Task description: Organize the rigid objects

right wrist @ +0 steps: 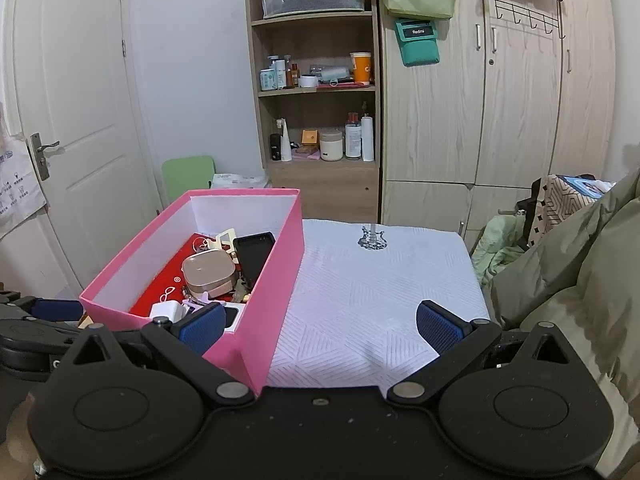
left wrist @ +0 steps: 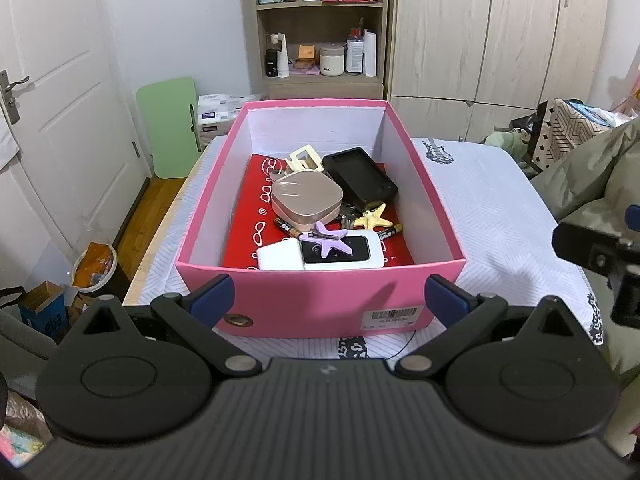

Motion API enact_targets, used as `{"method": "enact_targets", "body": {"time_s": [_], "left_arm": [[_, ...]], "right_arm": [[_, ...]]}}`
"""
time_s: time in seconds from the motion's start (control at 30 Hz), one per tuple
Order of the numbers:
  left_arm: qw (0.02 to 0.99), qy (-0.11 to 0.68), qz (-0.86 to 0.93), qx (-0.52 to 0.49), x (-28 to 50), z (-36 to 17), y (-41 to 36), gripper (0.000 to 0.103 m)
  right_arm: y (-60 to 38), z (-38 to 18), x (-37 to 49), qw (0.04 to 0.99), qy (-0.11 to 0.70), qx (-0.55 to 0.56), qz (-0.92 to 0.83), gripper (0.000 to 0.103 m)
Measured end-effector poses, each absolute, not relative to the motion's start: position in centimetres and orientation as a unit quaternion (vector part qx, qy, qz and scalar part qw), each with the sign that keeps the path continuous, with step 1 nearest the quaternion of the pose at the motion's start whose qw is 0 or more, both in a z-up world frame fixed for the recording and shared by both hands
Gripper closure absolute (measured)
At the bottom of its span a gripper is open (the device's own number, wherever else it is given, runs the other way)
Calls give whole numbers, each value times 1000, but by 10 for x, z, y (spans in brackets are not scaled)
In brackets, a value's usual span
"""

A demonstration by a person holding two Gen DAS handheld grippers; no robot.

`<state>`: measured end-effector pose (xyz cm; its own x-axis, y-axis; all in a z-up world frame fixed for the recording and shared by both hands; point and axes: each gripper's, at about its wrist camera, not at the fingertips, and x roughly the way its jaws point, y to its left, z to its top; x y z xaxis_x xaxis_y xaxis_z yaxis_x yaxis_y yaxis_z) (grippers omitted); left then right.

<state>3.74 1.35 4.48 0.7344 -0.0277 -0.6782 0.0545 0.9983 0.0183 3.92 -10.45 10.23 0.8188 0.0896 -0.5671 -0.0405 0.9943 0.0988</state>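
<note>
Holding both tongs spread apart and empty, you face the pink box on the white-clothed table. Left tongs: just before the box's near wall. Right tongs: at the box's right near corner, left pad over its rim. Box contents, on a red liner: rose-gold compact at centre; black case behind-right of it; cream clip behind; yellow starfish, batteries, purple starfish clip, white device and white charger toward the near wall.
</note>
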Motion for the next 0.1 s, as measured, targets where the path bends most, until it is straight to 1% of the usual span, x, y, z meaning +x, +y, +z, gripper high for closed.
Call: {"method": "enact_targets", "body": {"time_s": [0.1], "left_arm": [[932,361,-19,19,37,46,14,0]], "right_arm": [[-105,103,39,953,299,41,34,0]]}}
